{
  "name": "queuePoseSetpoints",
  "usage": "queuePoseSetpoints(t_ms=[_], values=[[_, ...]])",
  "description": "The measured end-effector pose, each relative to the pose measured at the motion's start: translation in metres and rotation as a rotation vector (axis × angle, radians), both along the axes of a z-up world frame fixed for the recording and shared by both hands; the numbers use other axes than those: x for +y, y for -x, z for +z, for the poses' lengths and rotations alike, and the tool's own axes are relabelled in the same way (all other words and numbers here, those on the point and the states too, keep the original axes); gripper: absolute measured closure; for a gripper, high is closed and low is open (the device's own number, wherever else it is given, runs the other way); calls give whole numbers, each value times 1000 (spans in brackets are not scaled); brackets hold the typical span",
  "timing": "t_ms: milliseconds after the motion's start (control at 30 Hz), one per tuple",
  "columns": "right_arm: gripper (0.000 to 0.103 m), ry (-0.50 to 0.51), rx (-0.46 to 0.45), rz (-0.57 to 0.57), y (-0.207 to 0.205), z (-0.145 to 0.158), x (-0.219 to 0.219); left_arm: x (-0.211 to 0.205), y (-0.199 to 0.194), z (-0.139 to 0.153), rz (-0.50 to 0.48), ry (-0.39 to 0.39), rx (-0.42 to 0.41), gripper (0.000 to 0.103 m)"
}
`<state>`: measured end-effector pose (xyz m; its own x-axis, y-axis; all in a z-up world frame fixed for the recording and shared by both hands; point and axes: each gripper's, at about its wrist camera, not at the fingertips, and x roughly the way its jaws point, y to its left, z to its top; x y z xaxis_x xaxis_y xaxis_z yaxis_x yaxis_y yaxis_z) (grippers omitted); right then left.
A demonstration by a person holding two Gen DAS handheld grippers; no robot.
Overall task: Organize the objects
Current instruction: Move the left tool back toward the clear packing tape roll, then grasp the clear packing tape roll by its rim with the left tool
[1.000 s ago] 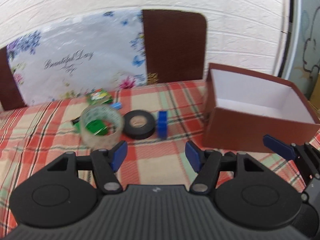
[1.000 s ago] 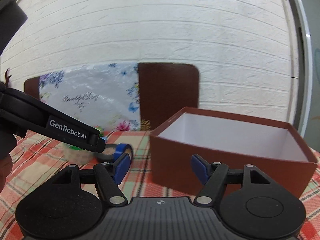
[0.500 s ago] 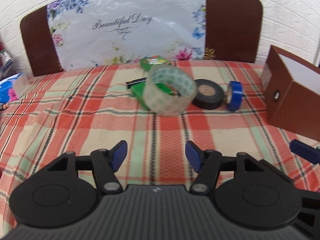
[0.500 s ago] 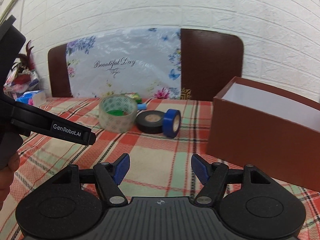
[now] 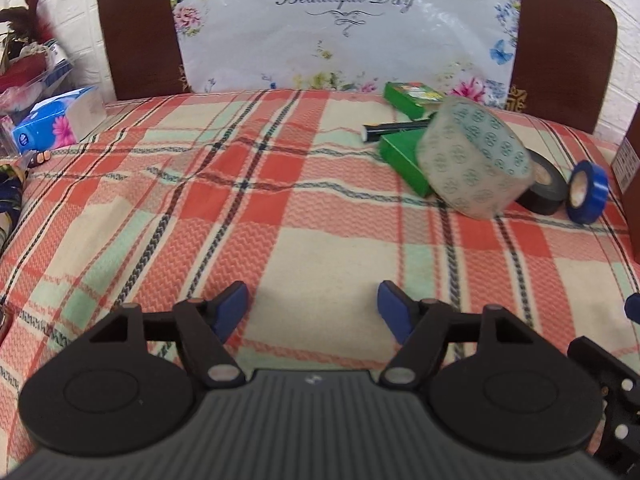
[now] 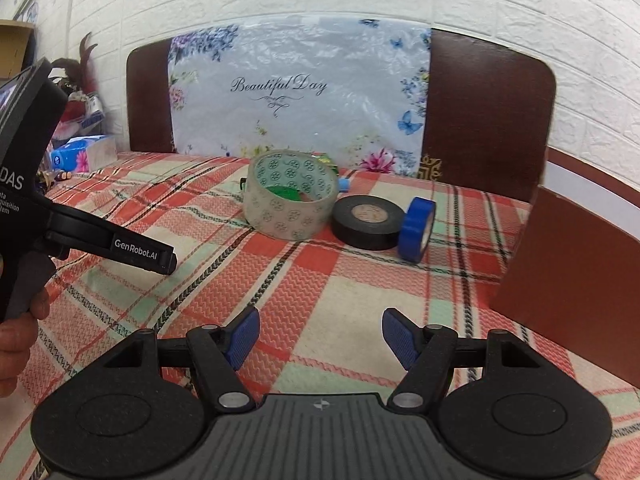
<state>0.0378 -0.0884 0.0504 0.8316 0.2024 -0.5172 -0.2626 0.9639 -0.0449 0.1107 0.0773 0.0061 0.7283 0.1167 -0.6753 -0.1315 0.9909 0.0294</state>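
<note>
A clear tape roll with a green pattern [image 5: 474, 162] [image 6: 290, 194] lies tilted on the plaid cloth. A black tape roll [image 5: 546, 186] [image 6: 368, 221] lies right of it and a blue tape roll [image 5: 588, 191] [image 6: 417, 229] stands on edge beside that. Green boxes [image 5: 402, 158] and a black pen [image 5: 394, 131] lie behind the clear roll. The brown box [image 6: 572, 266] stands at the right. My left gripper [image 5: 312, 312] is open and empty, well short of the rolls. My right gripper [image 6: 320, 336] is open and empty, facing the rolls.
A brown chair back with a floral "Beautiful Day" plastic bag [image 6: 296, 92] stands behind the table. A blue tissue pack [image 5: 54, 126] and clutter sit at the far left. The left gripper's body [image 6: 80, 216] shows at the left of the right wrist view.
Both views have swung left and down, away from the brown box. The tape rolls now sit right of centre in the left view and ahead in the right view. Both grippers stayed open.
</note>
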Motion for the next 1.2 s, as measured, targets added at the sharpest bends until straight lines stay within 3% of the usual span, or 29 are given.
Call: queuePoseSetpoints(t_ms=[333, 467, 667, 767, 1000, 1100, 1167, 1200], values=[[35, -9, 50, 11, -40, -9, 18, 24, -8, -11, 24, 18, -85, 10], [22, -24, 7, 35, -60, -2, 29, 33, -6, -13, 25, 85, -136, 8], [20, 16, -65, 51, -103, 1, 53, 35, -3, -14, 21, 116, -167, 8], [11, 24, -72, 45, -120, -1, 60, 37, -3, -14, 18, 126, -172, 7], [21, 4, -66, 60, -104, 6, 50, 39, -3, -14, 16, 135, -176, 7], [33, 31, -64, 85, -70, 7, 40, 37, -3, -13, 9, 125, -164, 7], [98, 76, -30, 104, -45, 4, 32, 31, -1, -9, -21, 126, -134, 7], [97, 102, 7, 110, -34, 0, 27, 29, 3, -5, -48, 170, -120, 7]])
